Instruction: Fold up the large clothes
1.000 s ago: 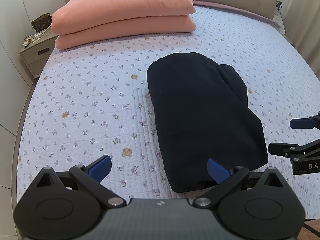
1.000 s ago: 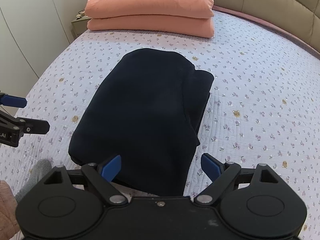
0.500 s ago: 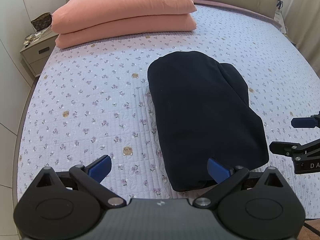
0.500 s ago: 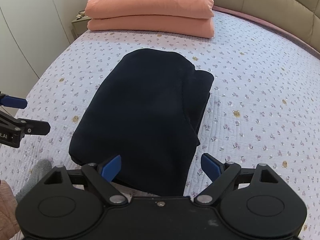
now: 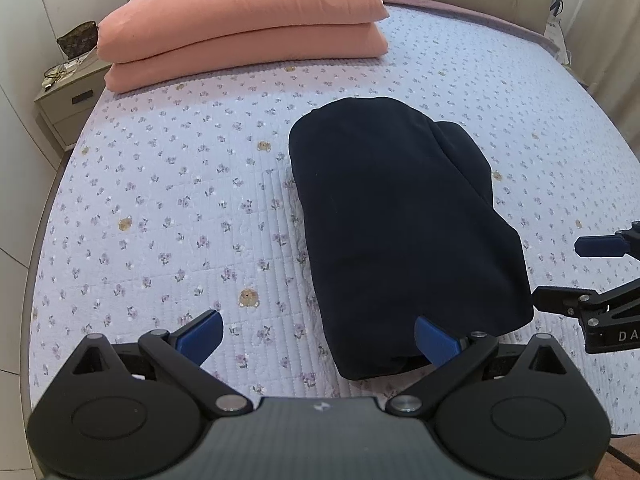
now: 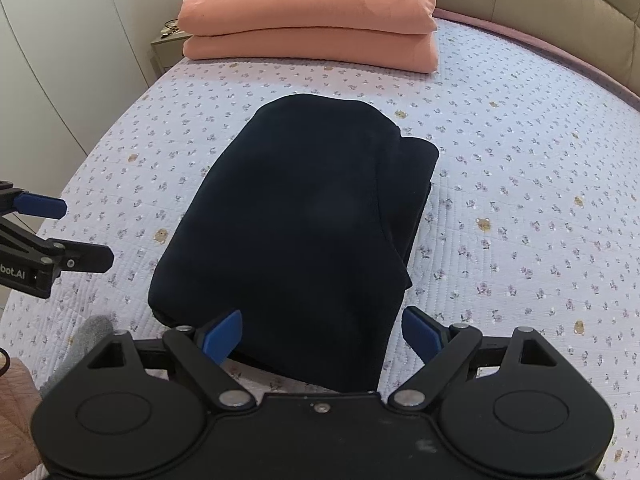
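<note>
**Inspector:** State the position of the garment at that moment.

**Operator:** The dark garment (image 5: pixel 404 216) lay as a compact folded bundle on the bed (image 5: pixel 168 208). It filled the centre of my right-wrist view and sat right of centre in my left-wrist view. One layer stepped out along its right edge, so the stack was not perfectly square.

**Inspector:** State the condition of each claw.

**Operator:** My left claw (image 5: pixel 318 338) stood apart with nothing between its fingers. Its right fingertip overlapped the near corner of the bundle in the frame; I could not tell whether it touched the cloth. My right claw (image 6: pixel 322 334) also stood apart and empty, straddling the near edge at the lower centre of its frame.

**Inspector:** Explain why both were held there.

**Operator:** In my judgement, the folding was finished or nearly so. Keeping both claws wide at the near edge left me free either to square the offset layer or to leave the bundle alone.

**Inspector:** Note the surroundings.

**Operator:** Two pink pillows (image 5: pixel 244 20) were stacked at the top of both frames, well apart from the garment. A nightstand (image 5: pixel 68 100) stood at the upper left of the left-wrist view.
</note>
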### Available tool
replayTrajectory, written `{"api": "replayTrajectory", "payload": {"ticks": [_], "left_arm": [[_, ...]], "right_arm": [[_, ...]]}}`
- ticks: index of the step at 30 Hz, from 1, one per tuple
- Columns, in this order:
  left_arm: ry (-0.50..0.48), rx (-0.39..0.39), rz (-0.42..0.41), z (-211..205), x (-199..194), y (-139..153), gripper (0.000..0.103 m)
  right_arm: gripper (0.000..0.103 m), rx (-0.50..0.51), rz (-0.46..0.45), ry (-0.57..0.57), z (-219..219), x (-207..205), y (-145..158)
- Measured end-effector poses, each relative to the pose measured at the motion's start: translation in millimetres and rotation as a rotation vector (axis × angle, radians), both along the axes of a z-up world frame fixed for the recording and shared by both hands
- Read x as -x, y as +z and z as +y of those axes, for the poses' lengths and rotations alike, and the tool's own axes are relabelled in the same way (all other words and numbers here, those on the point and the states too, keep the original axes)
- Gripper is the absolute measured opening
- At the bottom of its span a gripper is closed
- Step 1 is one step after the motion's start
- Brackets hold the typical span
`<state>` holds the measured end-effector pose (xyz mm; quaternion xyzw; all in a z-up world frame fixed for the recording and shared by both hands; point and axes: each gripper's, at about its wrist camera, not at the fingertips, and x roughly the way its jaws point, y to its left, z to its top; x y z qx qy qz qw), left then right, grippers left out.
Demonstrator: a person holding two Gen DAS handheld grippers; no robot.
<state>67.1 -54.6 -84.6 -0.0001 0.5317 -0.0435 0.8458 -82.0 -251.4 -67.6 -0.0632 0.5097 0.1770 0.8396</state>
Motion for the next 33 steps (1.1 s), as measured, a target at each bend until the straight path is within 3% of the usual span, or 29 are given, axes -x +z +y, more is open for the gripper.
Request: {"api": "replayTrajectory", "payload": {"ticks": [21, 30, 33], "left_arm": [[-0.017, 0.01, -0.025, -0.8, 0.4, 1.7, 0.103], [-0.028, 0.056, -0.073, -1.2, 2.7, 7.3, 0.103], [-0.027, 0.031, -0.058, -3.2, 1.9, 5.1, 0.103]], "right_arm": [[0.102, -0.004, 0.01, 0.01, 4.0, 2.5, -0.9], [0.102, -0.002, 0.009, 0.009, 2.9, 2.0, -1.0], [0.102, -0.004, 0.012, 0.013, 2.4, 2.0, -0.7]]}}
